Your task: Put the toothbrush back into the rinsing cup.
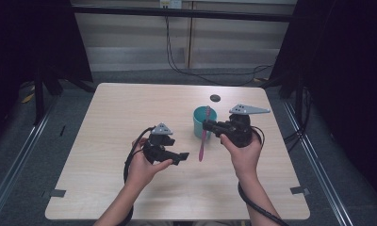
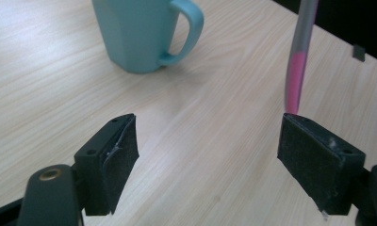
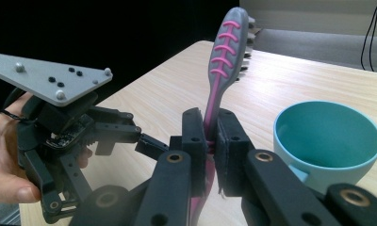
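A pink and grey toothbrush point(image 1: 203, 142) hangs upright in front of a teal mug point(image 1: 197, 123), clamped at mid-handle by my right gripper point(image 1: 208, 125). In the right gripper view the jaws are shut on the toothbrush point(image 3: 223, 66), its bristled head pointing up, and the empty mug point(image 3: 329, 136) stands to their right. My left gripper point(image 1: 181, 157) is held just left of the brush's lower end, open. In the left gripper view, nothing lies between the gripper's point(image 2: 208, 141) wide jaws; the mug point(image 2: 139, 33) stands ahead and the toothbrush handle point(image 2: 297, 70) hangs just beyond the right jaw.
A small black disc point(image 1: 215, 98) lies on the light wooden table point(image 1: 111, 122) behind the mug. Cables trail from both grippers toward the table's near edge. Dark floor and black frames surround the table.
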Motion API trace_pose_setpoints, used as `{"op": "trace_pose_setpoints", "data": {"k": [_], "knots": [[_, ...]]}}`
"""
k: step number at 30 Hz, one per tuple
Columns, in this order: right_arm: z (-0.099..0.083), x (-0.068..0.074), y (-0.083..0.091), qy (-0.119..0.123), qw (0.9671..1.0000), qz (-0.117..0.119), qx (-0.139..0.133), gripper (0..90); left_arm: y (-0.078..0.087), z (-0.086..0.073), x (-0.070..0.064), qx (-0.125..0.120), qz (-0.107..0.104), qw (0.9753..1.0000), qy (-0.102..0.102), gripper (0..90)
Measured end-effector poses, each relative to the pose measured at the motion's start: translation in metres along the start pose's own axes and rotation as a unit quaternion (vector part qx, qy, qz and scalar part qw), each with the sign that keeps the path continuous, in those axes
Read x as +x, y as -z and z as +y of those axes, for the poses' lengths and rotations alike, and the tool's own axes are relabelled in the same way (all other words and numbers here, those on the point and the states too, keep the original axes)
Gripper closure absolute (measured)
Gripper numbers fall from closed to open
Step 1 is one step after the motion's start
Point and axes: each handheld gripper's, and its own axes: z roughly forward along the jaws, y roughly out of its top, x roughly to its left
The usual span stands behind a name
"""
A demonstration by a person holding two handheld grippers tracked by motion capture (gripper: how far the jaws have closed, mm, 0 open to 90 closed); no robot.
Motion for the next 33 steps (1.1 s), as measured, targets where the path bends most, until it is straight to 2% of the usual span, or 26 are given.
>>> {"op": "trace_pose_setpoints", "data": {"k": [9, 15, 18, 28, 33], "knots": [[0.002, -0.003, 0.004, -0.002, 1.0000, -0.001, -0.003, 84.1, 0.000, -0.022, 0.008, 0.022, 0.010, 0.9997, -0.010, 18.2], [0.008, -0.002, 0.006, 0.006, 1.0000, -0.003, -0.003, 84.1, -0.001, -0.038, 0.012, 0.038, 0.018, 0.9990, -0.019, 17.2], [0.009, -0.003, 0.006, 0.008, 1.0000, -0.004, -0.002, 84.1, 0.000, -0.043, 0.013, 0.043, 0.019, 0.9987, -0.017, 17.2], [0.018, -0.001, 0.005, 0.014, 0.9999, -0.006, -0.005, 84.1, 0.004, -0.055, 0.017, 0.062, 0.033, 0.9970, -0.032, 17.3], [0.022, -0.001, 0.006, 0.018, 0.9998, -0.009, -0.005, 84.1, 0.004, -0.060, 0.017, 0.068, 0.030, 0.9966, -0.036, 17.6]]}}
